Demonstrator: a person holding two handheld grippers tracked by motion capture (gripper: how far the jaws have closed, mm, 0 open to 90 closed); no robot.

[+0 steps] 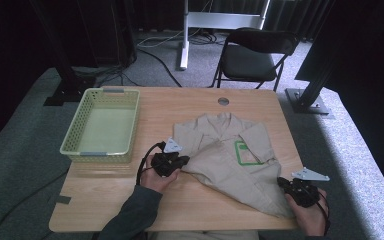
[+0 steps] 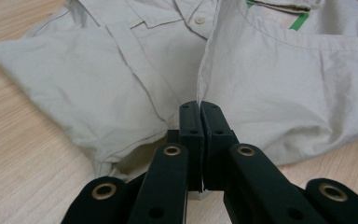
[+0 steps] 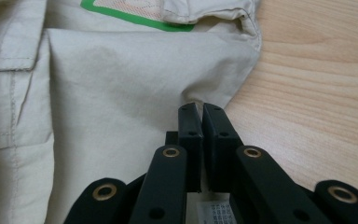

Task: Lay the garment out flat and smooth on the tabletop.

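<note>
A beige button-up shirt (image 1: 225, 155) lies partly folded on the wooden table (image 1: 105, 195), with a green-edged patch (image 1: 247, 152) on its chest. My left gripper (image 1: 182, 161) is at the shirt's left side. In the left gripper view its jaws (image 2: 199, 105) are pressed together on a fabric edge of the shirt (image 2: 261, 79). My right gripper (image 1: 283, 182) sits at the shirt's lower right corner. In the right gripper view it (image 3: 199, 107) pinches the hem corner of the shirt (image 3: 121, 84), with a white label showing below the jaws.
A pale green plastic basket (image 1: 75, 130) stands at the table's left rear. Bare wood runs along the front edge and right of the shirt (image 3: 317, 93). A black folding chair (image 1: 252, 55) and a white stand are on the floor beyond the table.
</note>
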